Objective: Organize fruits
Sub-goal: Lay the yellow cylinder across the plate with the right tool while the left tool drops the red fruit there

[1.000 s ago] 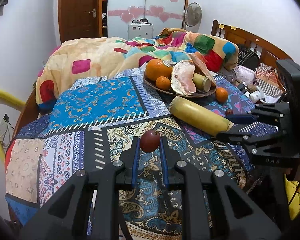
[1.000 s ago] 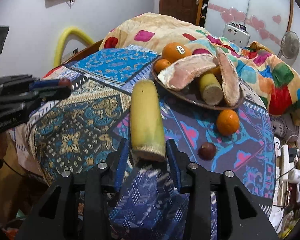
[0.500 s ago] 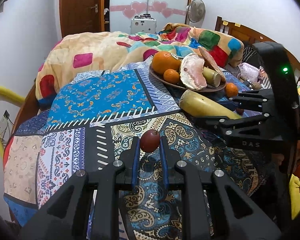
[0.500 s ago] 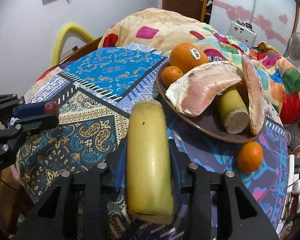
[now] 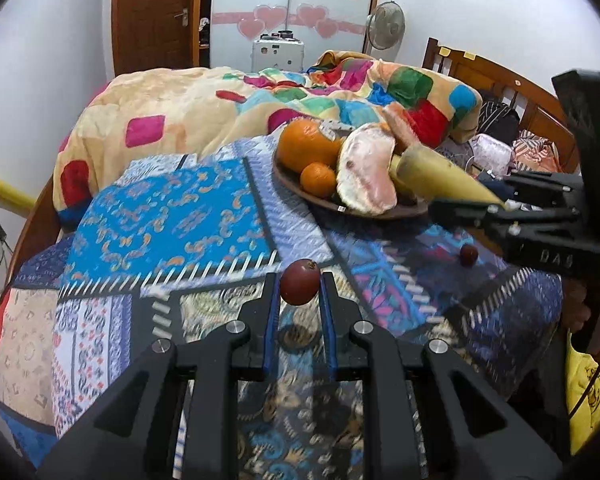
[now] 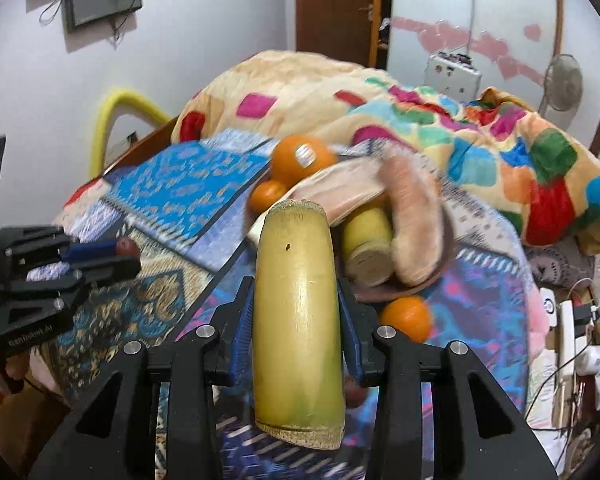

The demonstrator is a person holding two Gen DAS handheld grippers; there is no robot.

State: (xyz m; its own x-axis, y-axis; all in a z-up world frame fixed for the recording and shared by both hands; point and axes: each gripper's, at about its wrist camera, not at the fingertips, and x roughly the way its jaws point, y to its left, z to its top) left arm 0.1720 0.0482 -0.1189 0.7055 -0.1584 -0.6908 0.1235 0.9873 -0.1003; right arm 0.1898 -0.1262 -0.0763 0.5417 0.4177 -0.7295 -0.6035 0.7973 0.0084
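Note:
My left gripper [image 5: 300,280] is shut on a small dark red round fruit [image 5: 300,289], held above the patterned cloth. The right wrist view shows that gripper [image 6: 116,256] at the left. My right gripper [image 6: 296,292] is shut on a thick yellow cane piece [image 6: 298,320], lifted off the cloth and pointing at the brown plate [image 6: 380,292]. In the left wrist view the cane piece [image 5: 440,176] hangs over the plate's [image 5: 328,206] right side. The plate holds a large orange [image 5: 306,146], a small orange [image 5: 318,179], pomelo pieces [image 5: 366,176] and a second cane piece [image 6: 366,248].
A loose orange [image 6: 406,316] lies on the cloth just in front of the plate. A second dark red fruit [image 5: 469,255] sits on the cloth under my right gripper. A colourful blanket [image 5: 220,120] is heaped behind the plate. Cables and clutter lie at the right [image 6: 572,320].
My right gripper closed on the yellow cane piece, lifted it off the cloth and carried it toward the plate. My left gripper, still holding the red fruit, moved nearer the plate.

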